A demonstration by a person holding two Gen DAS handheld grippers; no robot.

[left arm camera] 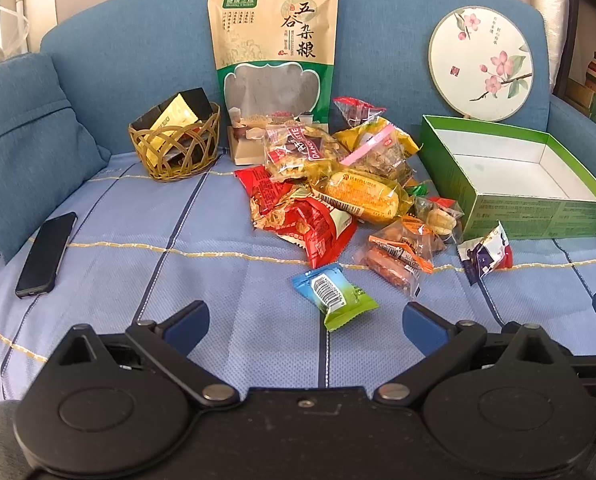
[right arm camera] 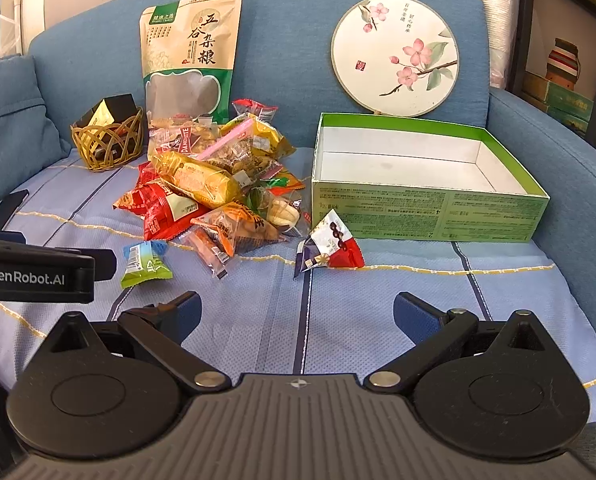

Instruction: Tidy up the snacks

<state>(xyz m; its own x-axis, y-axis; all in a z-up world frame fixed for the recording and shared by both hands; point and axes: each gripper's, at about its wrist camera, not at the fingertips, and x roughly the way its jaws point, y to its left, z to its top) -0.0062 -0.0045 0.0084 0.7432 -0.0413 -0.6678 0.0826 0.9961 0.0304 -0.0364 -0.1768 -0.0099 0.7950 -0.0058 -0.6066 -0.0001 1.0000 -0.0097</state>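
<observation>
Hovering low over a striped blue sofa cover (left arm camera: pixel 202 256), the left gripper (left arm camera: pixel 305 320) and right gripper (right arm camera: pixel 298 312) both hang with fingers spread wide, holding nothing. A heap of snacks (left arm camera: pixel 337 184) lies mid-seat, just left of an open green box (left arm camera: pixel 509 208). A blue-and-green packet (left arm camera: pixel 333 294) sits apart at the near edge of the heap, its long axis slanting from upper left to lower right. A triangular red-and-white packet (right arm camera: pixel 331 246) lies just beside the box's near wall, its point up.
</observation>
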